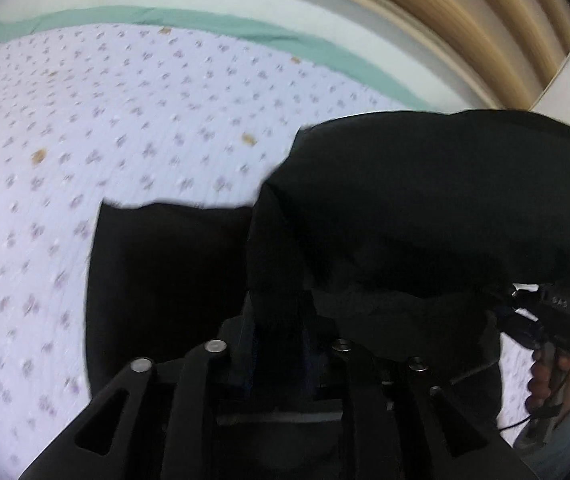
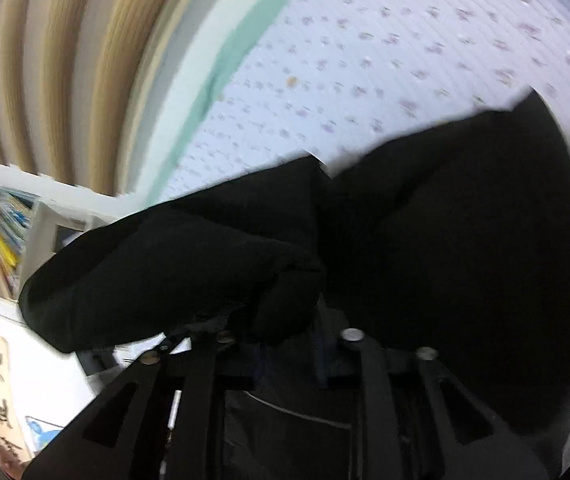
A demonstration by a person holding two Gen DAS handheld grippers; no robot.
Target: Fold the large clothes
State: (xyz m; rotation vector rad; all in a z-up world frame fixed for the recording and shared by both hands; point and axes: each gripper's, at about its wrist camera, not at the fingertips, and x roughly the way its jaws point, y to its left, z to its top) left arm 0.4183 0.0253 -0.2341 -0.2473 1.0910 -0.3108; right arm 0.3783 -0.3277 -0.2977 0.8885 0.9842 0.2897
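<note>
Over the flowered bedspread, a large black garment is hanging in the air, draping down in front of both wrist cameras and hiding most of the fingers of each tool. The left gripper is sitting under a fold of the cloth; its jaws are standing narrow, and black fabric is lying where the fingertips would be, so it is probably pinching an edge, though the pads themselves are covered and I cannot tell for sure. The right gripper is reading the same way: jaws close together, cloth bunched over the tips, the grip likely but not visible. From the left wrist view, the right hand is showing at the lower right edge, wrapped around its handle just below the garment's bulging side.

As for progress, the garment is looking doubled over itself in 2 thick lobes rather than spread flat, which suggests at least 1 fold is being carried across. Part of the cloth at the left of the left wrist view is lying low, near or on the bedspread. No neat, finished stack is appearing anywhere on the bed. What is remaining, by my judgement, is laying this fold down, smoothing it, and making further folds to reach a compact shape.
</note>
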